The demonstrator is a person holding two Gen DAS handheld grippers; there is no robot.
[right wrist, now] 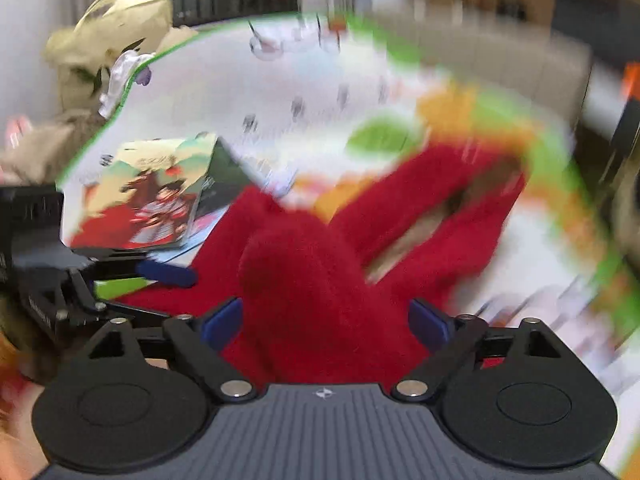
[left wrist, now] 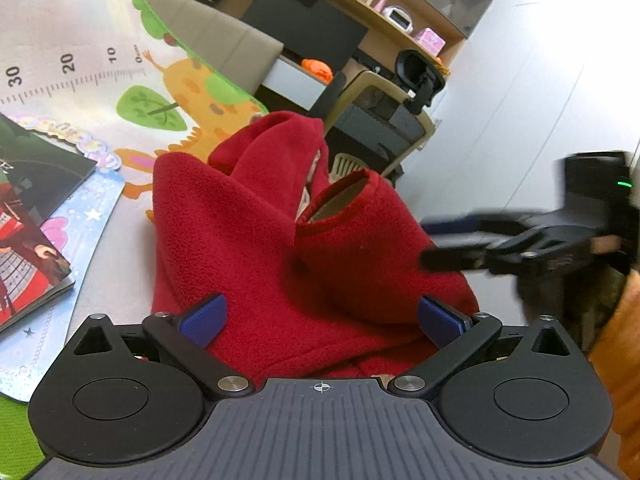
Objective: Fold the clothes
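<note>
The mat (left wrist: 80, 80) carries the red fleece (left wrist: 260, 240), bunched just right of the books (left wrist: 36, 220). Both the left hand-held gripper (left wrist: 320, 316) and right hand-held gripper (right wrist: 326, 322) stand apart around fleece, unclamped. Flatten the fleece before gripping an edge.

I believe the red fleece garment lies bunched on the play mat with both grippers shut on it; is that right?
Not quite: both grippers are open. The left wrist view shows the left gripper spread around the red fleece garment bunched on the play mat; the right gripper likewise.
</note>
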